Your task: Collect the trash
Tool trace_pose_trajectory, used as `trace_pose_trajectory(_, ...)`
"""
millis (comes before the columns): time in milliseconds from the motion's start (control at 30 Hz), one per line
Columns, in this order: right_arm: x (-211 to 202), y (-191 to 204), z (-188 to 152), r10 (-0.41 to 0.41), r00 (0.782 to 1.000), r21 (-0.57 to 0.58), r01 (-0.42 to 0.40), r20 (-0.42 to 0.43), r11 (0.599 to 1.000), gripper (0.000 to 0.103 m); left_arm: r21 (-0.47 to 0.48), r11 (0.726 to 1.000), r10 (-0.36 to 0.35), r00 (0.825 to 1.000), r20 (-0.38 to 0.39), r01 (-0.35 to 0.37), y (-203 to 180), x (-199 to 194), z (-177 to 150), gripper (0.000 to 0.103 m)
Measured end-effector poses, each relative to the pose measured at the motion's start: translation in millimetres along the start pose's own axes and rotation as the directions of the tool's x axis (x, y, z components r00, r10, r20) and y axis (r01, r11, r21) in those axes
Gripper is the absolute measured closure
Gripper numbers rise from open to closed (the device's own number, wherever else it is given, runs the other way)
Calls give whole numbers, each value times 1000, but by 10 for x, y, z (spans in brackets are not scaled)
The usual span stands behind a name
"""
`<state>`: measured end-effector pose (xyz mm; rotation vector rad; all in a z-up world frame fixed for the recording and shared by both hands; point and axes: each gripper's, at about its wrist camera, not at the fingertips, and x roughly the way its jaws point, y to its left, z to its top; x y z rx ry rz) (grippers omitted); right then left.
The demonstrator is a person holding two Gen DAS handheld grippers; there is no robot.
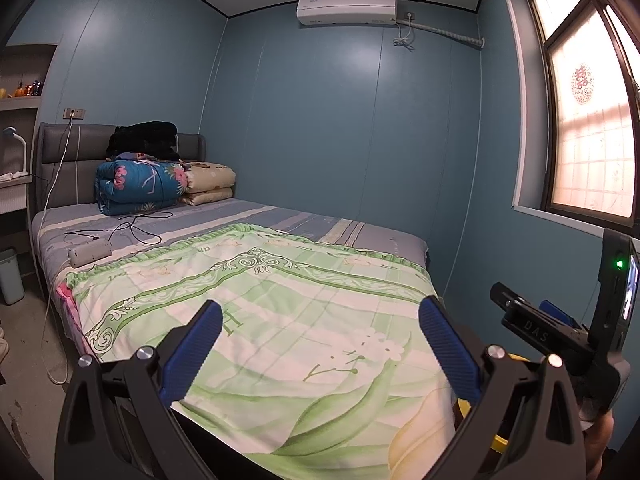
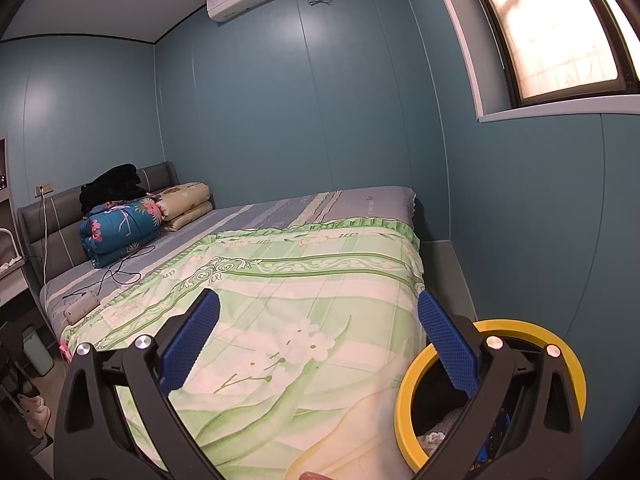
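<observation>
- Trash sits already in my yellow-rimmed bin at the foot of the bed; crumpled bits show inside, and I see none on the quilt.
- Left gripper is spread and empty, raised over the quilt, I judge to scan.
- Right gripper is spread too, beside the bin, ready to drop finds.
- Blue walls, window, folded bedding by the headboard.

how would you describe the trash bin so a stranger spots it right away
Start at the bed with the green floral sheet, then go to its foot corner on the window side. The bin stands there on the floor, dark inside with the room's only bright yellow round rim.
</observation>
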<state>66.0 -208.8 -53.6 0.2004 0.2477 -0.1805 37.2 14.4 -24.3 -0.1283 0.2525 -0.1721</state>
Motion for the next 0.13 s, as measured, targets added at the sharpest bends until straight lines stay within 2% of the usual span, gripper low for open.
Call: trace_pose_trajectory(133, 5, 3, 0, 0, 1000, 3, 0, -5, 1000, 8, 1, 1000, -3, 1000, -4, 3, -5, 13, -4, 8)
